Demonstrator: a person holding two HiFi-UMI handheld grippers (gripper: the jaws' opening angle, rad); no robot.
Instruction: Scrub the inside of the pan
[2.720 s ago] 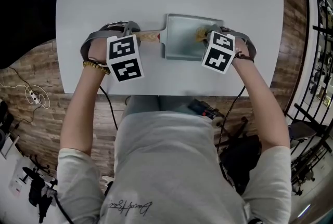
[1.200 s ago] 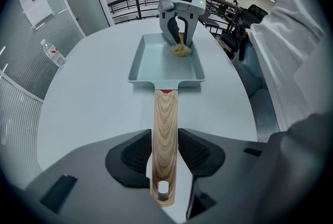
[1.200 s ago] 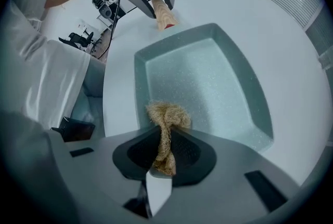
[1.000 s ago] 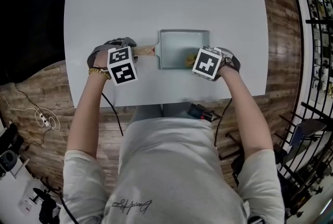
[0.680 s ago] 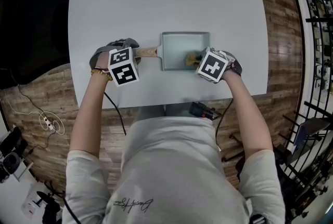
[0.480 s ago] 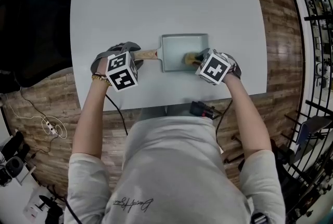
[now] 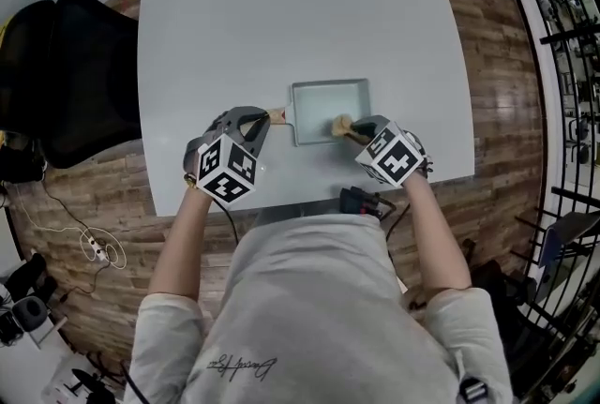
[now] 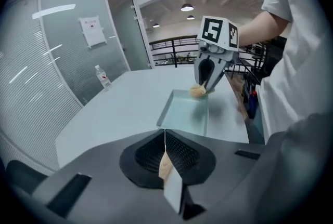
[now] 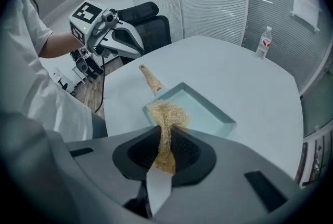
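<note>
Your left gripper's (image 8: 165,137) jaws have just closed, pressed together on nothing, with the pan (image 9: 208,108) ahead. Your right gripper's (image 9: 166,135) jaws pinch the scrubber (image 9: 165,113).

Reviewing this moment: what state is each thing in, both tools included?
left tool: jaws just closed, shut, nothing held, off the handle.
right tool: shut on the scrubber.
scrubber: clamped, tuft at the pan's near edge.
pan: flat on the table, handle free.
bottle: upright on the table.
</note>
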